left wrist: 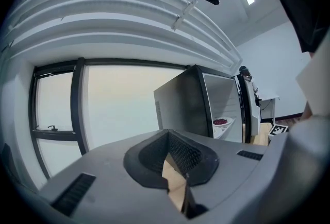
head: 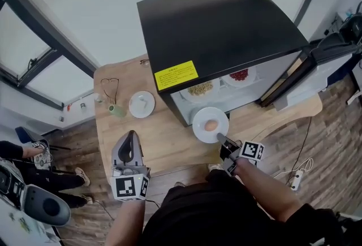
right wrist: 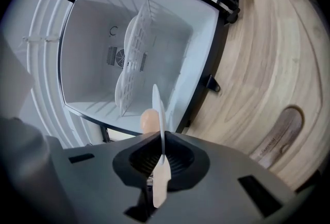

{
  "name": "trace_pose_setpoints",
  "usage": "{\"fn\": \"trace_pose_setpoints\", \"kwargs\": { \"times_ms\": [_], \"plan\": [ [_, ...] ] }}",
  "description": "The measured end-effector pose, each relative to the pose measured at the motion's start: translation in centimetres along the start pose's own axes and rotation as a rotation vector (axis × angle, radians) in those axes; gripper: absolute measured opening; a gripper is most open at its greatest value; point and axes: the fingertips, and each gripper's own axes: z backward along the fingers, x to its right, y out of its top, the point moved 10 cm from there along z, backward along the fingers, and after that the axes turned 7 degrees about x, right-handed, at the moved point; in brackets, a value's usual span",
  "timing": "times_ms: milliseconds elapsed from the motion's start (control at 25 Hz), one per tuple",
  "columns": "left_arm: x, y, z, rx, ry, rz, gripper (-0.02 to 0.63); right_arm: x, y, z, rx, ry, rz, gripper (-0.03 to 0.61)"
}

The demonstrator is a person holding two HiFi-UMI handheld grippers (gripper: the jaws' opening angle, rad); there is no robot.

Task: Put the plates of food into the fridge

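While my right claw [head: 221, 138] clamps the round white plate [head: 200, 129] bearing a tan egg-shaped item [head: 210, 125], that plate is just before the open black fridge [head: 220, 30]. My left claw [head: 131, 134] is closed, empty.

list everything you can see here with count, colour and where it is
fridge: one, black, door open, on the table
label: one, yellow, on the fridge top
table: one, light wood
plate of red food: one, white, inside the fridge
plate of beige food: one, white, inside the fridge, beside the red one
plate of round orange food: one, white, at the fridge opening
spare plate: one, white, on the table left of the fridge
cup: one, green, left of the spare plate
left gripper: grey, shut, empty, over the table
right gripper: grey, shut on the orange-food plate's rim
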Motion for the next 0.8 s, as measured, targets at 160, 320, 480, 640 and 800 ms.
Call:
{"fn": "trace_pose_setpoints", "kwargs": {
  "times_ms": [160, 320, 480, 640, 800],
  "plan": [
    [0.2, 0.1, -2.0, -0.006, -0.011, -0.015, 0.005, 0.4, 2.0, -1.9, 0.010, 0.037, 0.003, 0.032],
    [-0.1, 0.3, -3.4, -0.019, -0.003, -0.033, 0.005, 0.8, 3.7, -3.7, 0.008, 0.018, 0.010, 0.032],
    [-0.9, 0.4, -4.1, -0.032, 0.025, -0.041, 0.005, 0.8, 4.6, -5.6, -0.006, -0.006, 0.027, 0.032],
    [-2.1, 0.4, -3.8, -0.042, 0.065, -0.050, 0.004, 0.8, 5.4, -7.4, -0.009, -0.064, 0.034, 0.032],
    [-3.5, 0.0, -2.7, -0.057, 0.124, -0.044, 0.005, 0.5, 6.3, -9.3, -0.003, -0.098, 0.050, 0.032]
  ]
}}
